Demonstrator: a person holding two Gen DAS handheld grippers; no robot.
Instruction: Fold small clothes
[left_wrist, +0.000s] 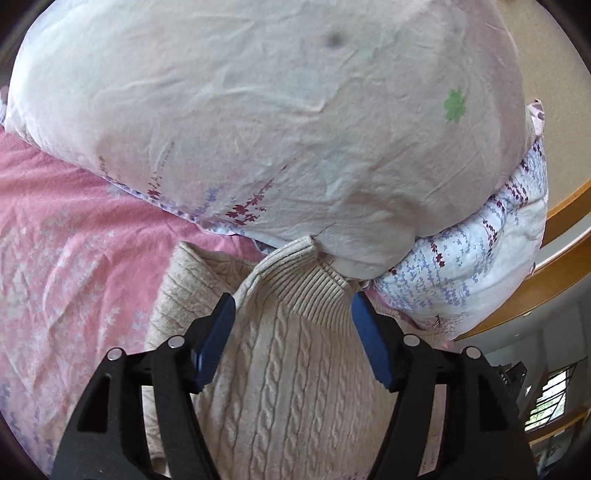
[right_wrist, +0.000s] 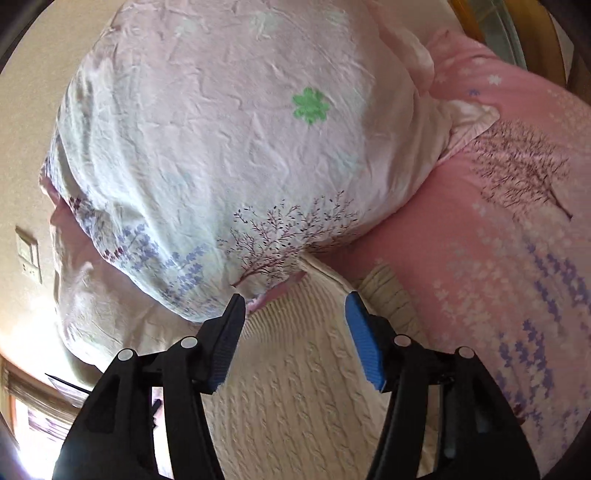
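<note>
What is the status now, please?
Left gripper open, right gripper open, both over the cream sweater. Sweater on pink sheet, nothing gripped. Big pillow touching the ribbed end.

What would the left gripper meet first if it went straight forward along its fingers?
Probably the ribbed band of the cream sweater, which lies between the open fingers of the left gripper. Just beyond it bulges the white floral duvet. Depth is hard to judge here.

We see no readable text, labels, brands or nos. in either view; prints on bedding are just flowers & trees.
</note>
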